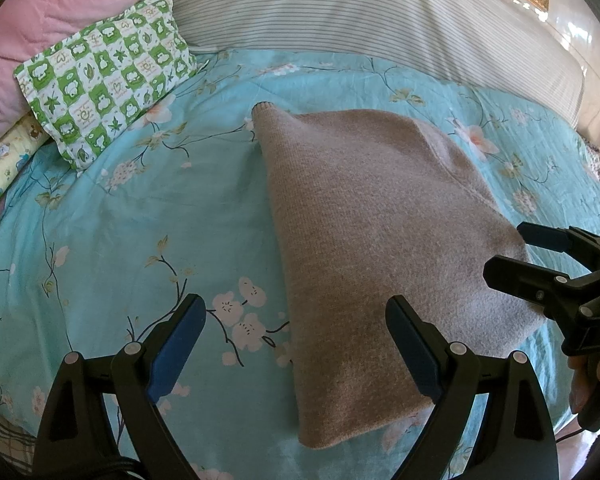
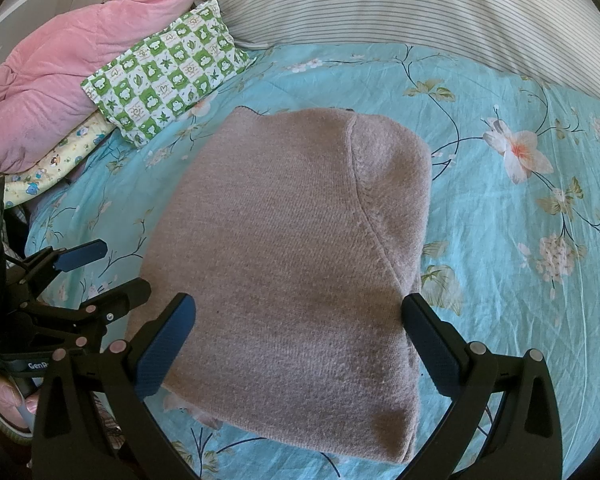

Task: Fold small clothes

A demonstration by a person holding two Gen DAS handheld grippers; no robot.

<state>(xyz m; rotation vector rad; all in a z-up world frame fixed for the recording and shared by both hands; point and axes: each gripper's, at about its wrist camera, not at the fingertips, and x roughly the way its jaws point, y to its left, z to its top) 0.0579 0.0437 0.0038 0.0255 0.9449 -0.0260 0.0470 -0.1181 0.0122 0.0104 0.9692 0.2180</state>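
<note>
A grey-brown knitted sweater (image 1: 372, 248) lies folded into a compact bundle on the turquoise flowered bedsheet (image 1: 140, 220). My left gripper (image 1: 296, 332) is open, hovering over the sweater's near left edge, with nothing between its fingers. My right gripper (image 1: 512, 252) shows at the right of that view, open beside the sweater's right edge. In the right wrist view the sweater (image 2: 292, 260) fills the middle, and my right gripper (image 2: 300, 328) stands open over its near part. My left gripper (image 2: 108, 268) appears at the left, open beside the sweater's left side.
A green-and-white checked pillow (image 1: 108, 80) and a pink quilt (image 1: 40, 20) lie at the back left. A striped bolster (image 1: 360, 12) runs along the back. A yellow patterned cloth (image 2: 56, 164) lies under the pillow. A hand (image 1: 592, 380) holds the right gripper.
</note>
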